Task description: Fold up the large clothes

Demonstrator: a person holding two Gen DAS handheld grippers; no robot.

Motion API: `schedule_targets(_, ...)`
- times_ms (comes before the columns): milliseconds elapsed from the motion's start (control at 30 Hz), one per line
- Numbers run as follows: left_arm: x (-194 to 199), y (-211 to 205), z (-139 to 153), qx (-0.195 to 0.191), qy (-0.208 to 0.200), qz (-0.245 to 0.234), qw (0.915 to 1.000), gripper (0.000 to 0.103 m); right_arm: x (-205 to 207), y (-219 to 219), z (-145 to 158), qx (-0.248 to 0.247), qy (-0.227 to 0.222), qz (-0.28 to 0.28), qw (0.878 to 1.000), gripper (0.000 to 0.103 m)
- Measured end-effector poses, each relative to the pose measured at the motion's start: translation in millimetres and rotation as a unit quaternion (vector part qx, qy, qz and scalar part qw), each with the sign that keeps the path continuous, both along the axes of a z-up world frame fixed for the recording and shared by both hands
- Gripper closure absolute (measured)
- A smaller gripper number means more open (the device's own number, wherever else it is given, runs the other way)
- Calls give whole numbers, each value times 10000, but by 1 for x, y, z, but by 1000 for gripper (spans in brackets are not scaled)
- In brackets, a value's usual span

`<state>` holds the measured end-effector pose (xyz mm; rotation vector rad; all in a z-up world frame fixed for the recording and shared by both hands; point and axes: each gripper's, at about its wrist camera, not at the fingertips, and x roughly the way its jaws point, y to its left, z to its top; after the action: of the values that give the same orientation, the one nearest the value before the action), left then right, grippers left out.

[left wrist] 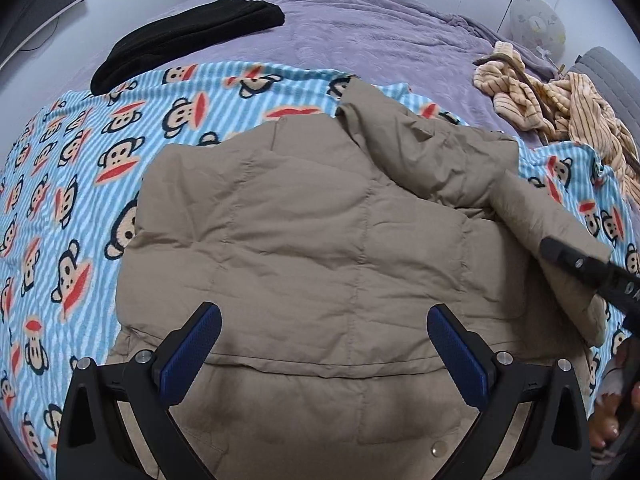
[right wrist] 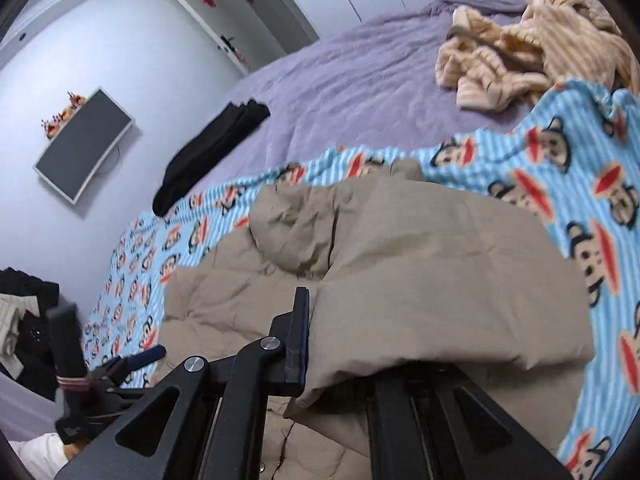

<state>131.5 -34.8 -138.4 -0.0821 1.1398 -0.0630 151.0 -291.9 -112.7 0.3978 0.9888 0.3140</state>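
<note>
- Here, the jacket (left wrist: 312, 232), a tan quilted one, lies spread on the monkey blanket (left wrist: 80, 168) at the near side of the bed (left wrist: 360, 40), its right sleeve (left wrist: 532, 216) lifted and drawn over the body.
- Right gripper (left wrist: 560, 254): jaws closed on the sleeve; in the right wrist view the cloth drapes over the far finger, so how deep the bite is cannot be told.
- Left gripper (left wrist: 324, 344): jaws open and empty, poised above the near hem, touching nothing.
- Risk, judged: the padded, slick fabric may slide out of a shallow pinch, dropping the sleeve short of its fold line.
- Risk, judged: with nothing pinning the body, pulling the sleeve across may drag the whole jacket and ruck the blanket beneath.
- Risk, judged: trapped air may make the fold spring back.
- Surroundings: black garment (left wrist: 188, 36) at far left, striped heap (left wrist: 560, 104) at far right, both well apart from the jacket; a monitor (right wrist: 84, 144) hangs on the wall.
- Obstruction: nothing lies in the sleeve's path; only the left gripper stands near it.
</note>
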Motion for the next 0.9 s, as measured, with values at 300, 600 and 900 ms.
schedule_targets(300, 7, -5, -18, -183, 92, -124, 9997, 0, -5, 4, -95, 117, 1254, -272, 9917, 93)
schedule_targets(600, 27, -5, -16, -578, 63, -148, 9982, 0, -43, -46, -50, 805, 1005, -993, 9867, 26)
schedule_targets(900, 34, 26, -12, -1683, 66, -86, 9857, 0, -10, -80, -30, 1131, 617, -1813, 9750, 94)
